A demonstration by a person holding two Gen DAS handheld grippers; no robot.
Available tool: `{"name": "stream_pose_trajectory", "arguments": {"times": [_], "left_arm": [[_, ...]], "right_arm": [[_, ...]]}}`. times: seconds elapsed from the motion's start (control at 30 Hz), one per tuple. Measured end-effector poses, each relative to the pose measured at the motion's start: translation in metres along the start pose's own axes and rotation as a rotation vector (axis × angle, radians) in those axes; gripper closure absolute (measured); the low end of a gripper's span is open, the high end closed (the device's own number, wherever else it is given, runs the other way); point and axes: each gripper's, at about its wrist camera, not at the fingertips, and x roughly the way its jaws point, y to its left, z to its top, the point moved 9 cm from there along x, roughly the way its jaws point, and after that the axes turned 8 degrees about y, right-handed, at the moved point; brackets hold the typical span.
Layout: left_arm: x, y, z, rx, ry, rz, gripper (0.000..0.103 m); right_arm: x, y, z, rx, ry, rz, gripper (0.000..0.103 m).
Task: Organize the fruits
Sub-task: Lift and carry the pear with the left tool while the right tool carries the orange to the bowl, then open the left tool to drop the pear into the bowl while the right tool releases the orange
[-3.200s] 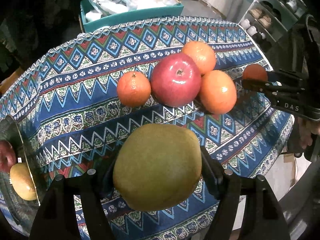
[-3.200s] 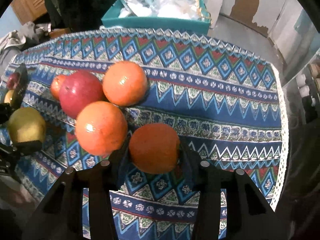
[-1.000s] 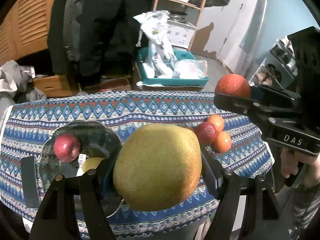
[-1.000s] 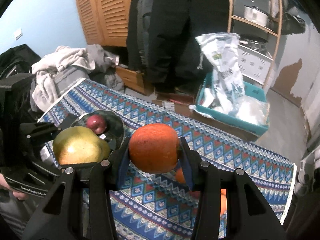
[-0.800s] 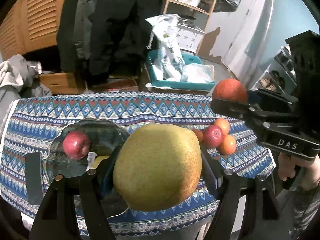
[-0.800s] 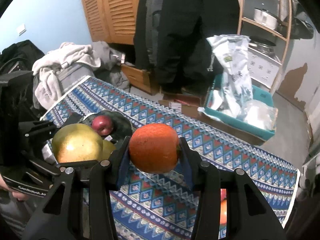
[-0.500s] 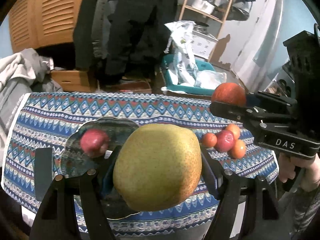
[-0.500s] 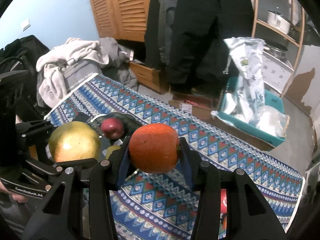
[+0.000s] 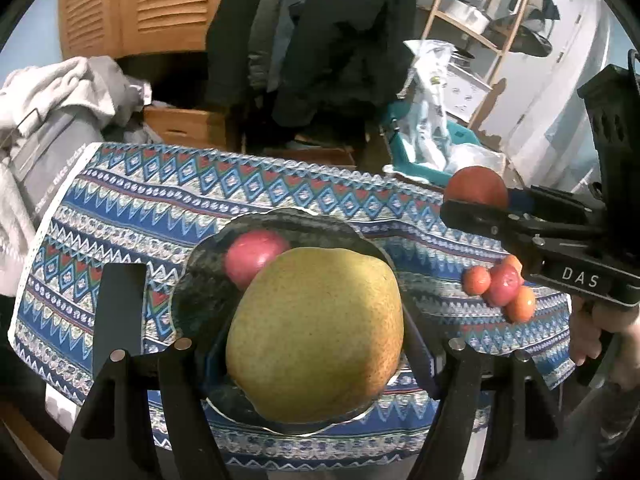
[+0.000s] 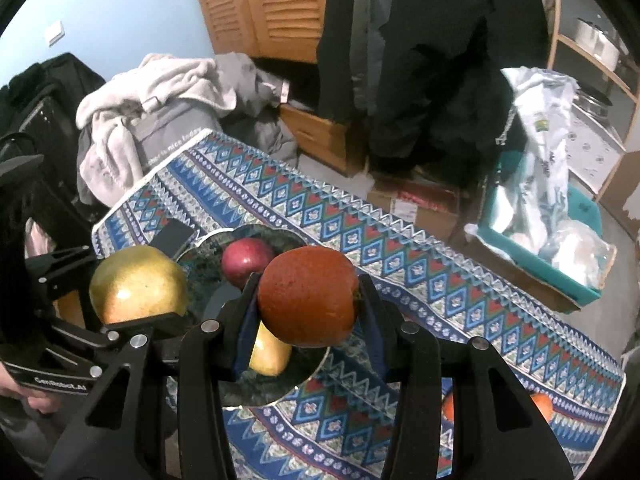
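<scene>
Both grippers have advanced over the plate; left gripper grasps the pear nearest above it, right gripper grasps the orange alongside

A teal bin of plastic bags — beyond it, louvred doors.

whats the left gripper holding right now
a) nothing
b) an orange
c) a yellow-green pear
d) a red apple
c: the left gripper is shut on the yellow-green pear above the dark plate, while the right gripper holds the orange and the red apple lies on the plate.
</scene>
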Motion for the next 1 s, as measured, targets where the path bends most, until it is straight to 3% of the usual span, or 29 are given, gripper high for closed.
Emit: {"name": "stream_pose_trajectory", "arguments": {"times": [0.67, 1.0], "left_arm": [[0.058, 0.057, -0.018, -0.091, 0.119, 0.073, 0.028], [0.084, 0.068, -0.027, -0.109, 0.181, 0.092, 0.028]], "right_arm": [[0.095, 0.024, -0.008, -0.008, 0.177, 0.039, 0.058], [0.117, 0.024, -0.017, 0.008, 0.222, 0.048, 0.058]]}}
